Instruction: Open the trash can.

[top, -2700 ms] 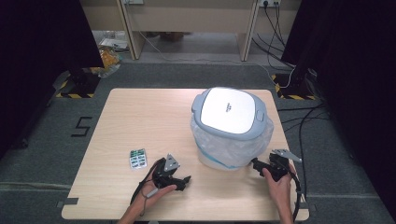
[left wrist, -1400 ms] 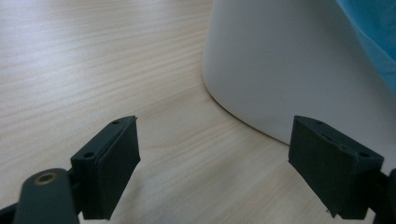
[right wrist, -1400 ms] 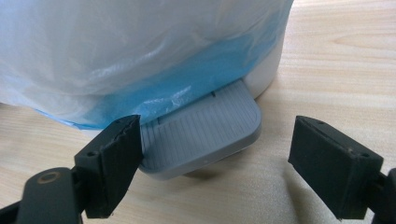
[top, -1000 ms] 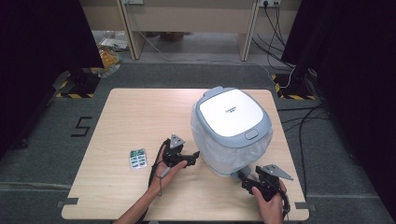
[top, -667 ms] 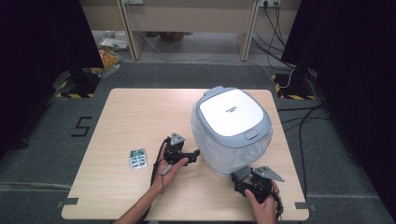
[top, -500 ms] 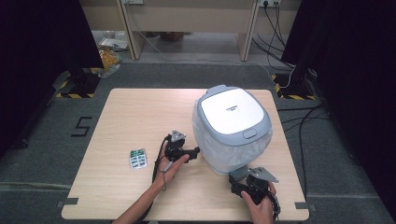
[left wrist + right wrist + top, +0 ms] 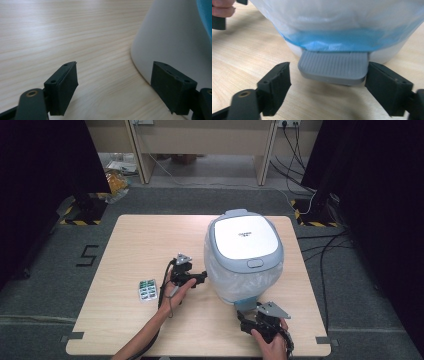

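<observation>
A white pedal bin with a grey lid and a bluish plastic liner stands on the right half of the wooden table. My left gripper lies low at the bin's left side. In the left gripper view it is open; its jaws have just been opening a little, with bare table between them and the bin wall by the right pad. My right gripper is at the bin's front, open. The ribbed grey pedal sits between its jaw tips, untouched.
A small blister pack lies on the table left of the left hand. In the right gripper view the left hand with its gripper shows at the top left. The table's front edge runs close under the right hand.
The right gripper has slid left along the table's front to face the bin's pedal. The left gripper has moved right, up against the bin's side.
</observation>
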`<state>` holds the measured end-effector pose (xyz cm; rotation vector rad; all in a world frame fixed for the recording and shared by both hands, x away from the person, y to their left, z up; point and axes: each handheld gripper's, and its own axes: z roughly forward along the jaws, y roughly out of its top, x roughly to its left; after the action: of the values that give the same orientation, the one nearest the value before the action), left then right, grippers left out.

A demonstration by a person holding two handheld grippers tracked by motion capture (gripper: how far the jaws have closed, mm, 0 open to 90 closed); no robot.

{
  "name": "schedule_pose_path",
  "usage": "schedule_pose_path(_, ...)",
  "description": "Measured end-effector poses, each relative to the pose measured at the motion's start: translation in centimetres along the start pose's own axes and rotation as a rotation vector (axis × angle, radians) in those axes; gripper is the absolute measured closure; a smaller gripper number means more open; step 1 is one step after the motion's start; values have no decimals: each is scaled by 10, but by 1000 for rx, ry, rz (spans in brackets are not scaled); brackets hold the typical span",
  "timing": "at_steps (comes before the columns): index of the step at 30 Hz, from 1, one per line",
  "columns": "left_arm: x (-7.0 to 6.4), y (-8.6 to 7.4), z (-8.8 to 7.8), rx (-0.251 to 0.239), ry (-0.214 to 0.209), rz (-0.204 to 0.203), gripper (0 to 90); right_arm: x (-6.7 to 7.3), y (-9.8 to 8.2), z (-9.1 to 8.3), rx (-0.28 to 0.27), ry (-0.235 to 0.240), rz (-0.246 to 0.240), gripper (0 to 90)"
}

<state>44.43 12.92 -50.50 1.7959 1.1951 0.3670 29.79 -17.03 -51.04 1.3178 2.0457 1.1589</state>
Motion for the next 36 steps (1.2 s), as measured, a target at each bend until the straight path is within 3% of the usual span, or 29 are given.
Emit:
schedule_pose_path(3, 3, -9, -14, 8, -4, 27, 207, 0, 2, -5, -17, 22, -13, 195)
schedule_pose_path(5, 1, -23, -23, 22, -5, 58, 207, 0, 3, -6, -23, 53, -19, 161)
schedule_pose_path(7, -1, -34, -30, 41, -3, 88, 207, 2, 4, -6, -24, 51, -39, 175)
schedule_pose_path(10, 2, -45, -43, 68, 44, 170, 206, 5, 5, -7, -35, 69, -56, 214)
schedule_pose_path(14, 10, -56, -60, 77, 59, 181, 204, 10, 5, -3, -30, 84, -79, 215)
schedule_pose_path(17, 13, -64, -73, 85, 63, 190, 201, 9, 3, 0, -30, 80, -80, 216)
schedule_pose_path(20, 10, -71, -82, 101, 61, 209, 200, 12, 6, 1, 15, 57, -116, 219)
schedule_pose_path(23, 5, -77, -87, 123, 89, 284, 200, 18, 6, 3, 42, 24, -162, 213)
schedule_pose_path(29, 5, -80, -92, 125, 89, 280, 195, 19, 2, 6, 25, 2, -200, 214)
schedule_pose_path(33, 6, -80, -92, 128, 93, 276, 185, 23, 1, 10, 45, -42, -270, 200)
schedule_pose_path(36, 5, -80, -92, 128, 93, 283, 184, 24, 1, 12, 48, -40, -264, 187)
